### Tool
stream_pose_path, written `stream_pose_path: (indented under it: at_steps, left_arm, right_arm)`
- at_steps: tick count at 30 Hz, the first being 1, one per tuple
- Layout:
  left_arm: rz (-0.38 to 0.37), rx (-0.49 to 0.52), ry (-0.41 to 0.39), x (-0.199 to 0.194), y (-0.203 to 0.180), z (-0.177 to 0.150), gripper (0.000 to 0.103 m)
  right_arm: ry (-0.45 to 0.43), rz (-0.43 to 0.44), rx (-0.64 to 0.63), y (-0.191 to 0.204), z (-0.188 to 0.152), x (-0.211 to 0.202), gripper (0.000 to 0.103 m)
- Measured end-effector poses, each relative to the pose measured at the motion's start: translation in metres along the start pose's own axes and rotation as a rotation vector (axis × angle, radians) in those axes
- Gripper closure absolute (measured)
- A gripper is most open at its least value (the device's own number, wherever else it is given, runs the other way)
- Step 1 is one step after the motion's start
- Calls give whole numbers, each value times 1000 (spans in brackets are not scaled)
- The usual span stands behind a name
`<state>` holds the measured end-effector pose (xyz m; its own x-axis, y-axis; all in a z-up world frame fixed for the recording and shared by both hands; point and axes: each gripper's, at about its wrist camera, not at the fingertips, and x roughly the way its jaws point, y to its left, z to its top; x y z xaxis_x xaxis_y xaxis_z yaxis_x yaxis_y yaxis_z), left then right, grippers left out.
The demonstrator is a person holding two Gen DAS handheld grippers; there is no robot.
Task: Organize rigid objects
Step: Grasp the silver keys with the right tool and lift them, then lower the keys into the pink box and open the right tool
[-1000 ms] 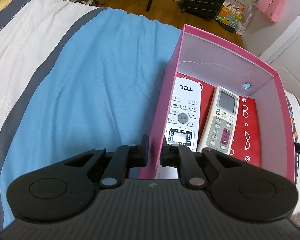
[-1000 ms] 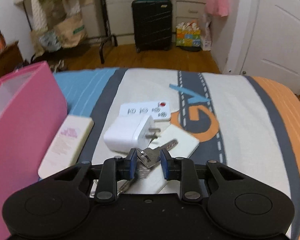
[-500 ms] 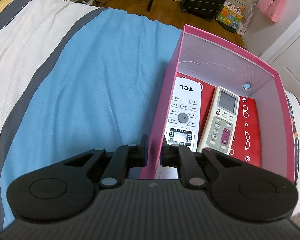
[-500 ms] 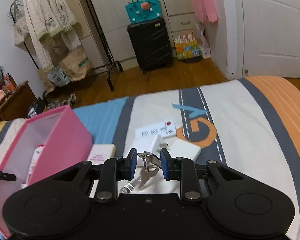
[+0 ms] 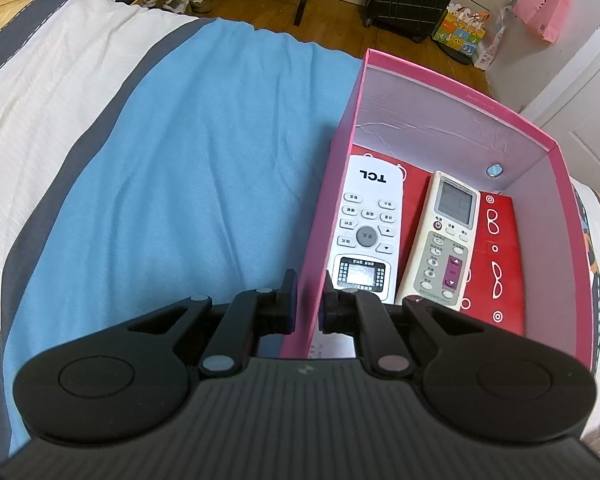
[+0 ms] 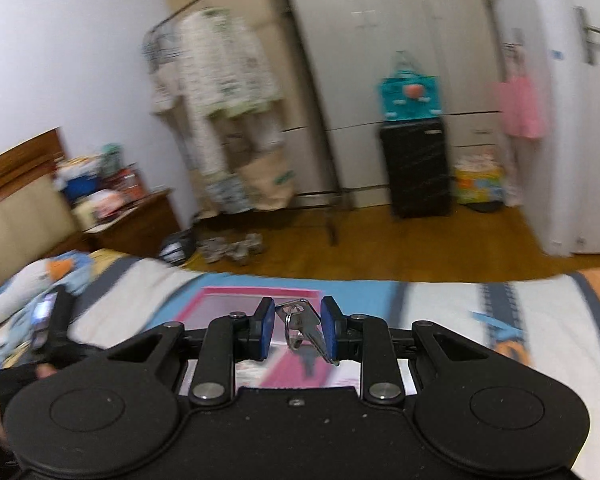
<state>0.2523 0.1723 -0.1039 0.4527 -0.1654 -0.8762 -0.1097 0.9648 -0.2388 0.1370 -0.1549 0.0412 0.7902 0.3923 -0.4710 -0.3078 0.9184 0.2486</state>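
A pink box (image 5: 336,184) lies open on the bed. Inside it are a white TCL remote (image 5: 366,228), a beige remote (image 5: 448,240) and a red card sleeve (image 5: 500,264). My left gripper (image 5: 306,302) is shut on the box's left wall, one finger outside and one inside. In the blurred right wrist view, my right gripper (image 6: 297,320) is shut on a bunch of silver keys (image 6: 302,326) on a ring. They hang between the blue pads (image 6: 265,320), in the air above the pink box (image 6: 236,300).
The bed cover (image 5: 180,168) is blue, white and grey. A plush toy (image 6: 24,288) lies at the bed's head beside a wooden nightstand (image 6: 136,224). A clothes rack (image 6: 228,128) and a black suitcase (image 6: 416,172) stand on the wooden floor beyond.
My right gripper has risen off the bed with the keys and tilted up and to the left, over the pink box; the white charger and cards have dropped out of view. The left gripper has not moved.
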Motion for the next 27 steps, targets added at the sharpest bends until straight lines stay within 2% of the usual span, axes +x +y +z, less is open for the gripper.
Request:
stream_pose_path:
  at_steps: [5,10,13,15,22,27]
  left_arm:
    - [-9,-4,1,1,2,2,94]
    - [-13,-3,2,2,4,1,94]
    - [-18,-5,3,3,5,1,94]
    - [-22,-8,6,3,5,2,93]
    - [-18,-3,9,5,5,2,93]
    - [-15,-6,10,5,4,2,93]
  right_arm:
    - [93,136,13,27,-12,25,74]
    - [242,188,-20,43,-32,63,74]
    - [324,171,-64,50,-40,80,73]
    - [340,148,-81,52,-42,84,73]
    - [267,113,-30,18,-12,58,66]
    - [283,-16,-19,-22,2,49,58]
